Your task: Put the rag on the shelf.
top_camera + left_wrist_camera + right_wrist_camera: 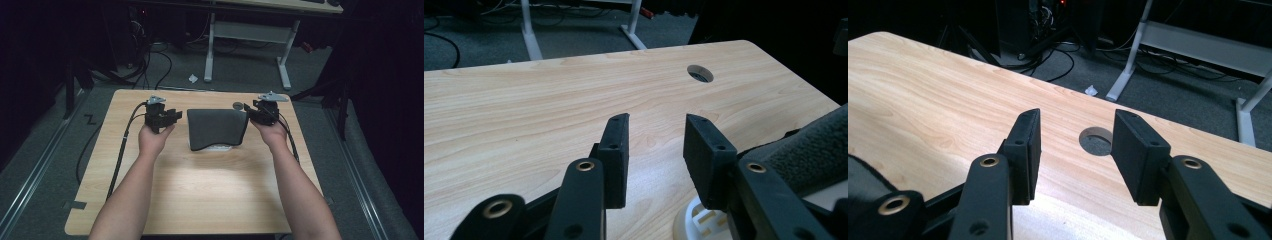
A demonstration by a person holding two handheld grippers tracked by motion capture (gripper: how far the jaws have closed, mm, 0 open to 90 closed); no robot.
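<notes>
A dark grey cloth (217, 127) lies draped over a white object (220, 147) in the middle of the wooden table (200, 185). My left gripper (172, 116) is held just left of the cloth, open, with nothing between its jaws. In the left gripper view the open left gripper (657, 125) hovers over bare wood, with the cloth (814, 147) and the white object (694, 222) at the lower right. My right gripper (251, 112) sits at the cloth's far right corner, also open. In the right gripper view the right gripper (1078, 120) frames bare wood, with the cloth (863, 182) at the lower left.
A round cable hole (238, 105) pierces the table near its far edge, close to the right gripper; it also appears as the hole (700, 73) and the hole (1096, 141). Beyond the table stand a white desk frame (210, 50) and floor cables (150, 65).
</notes>
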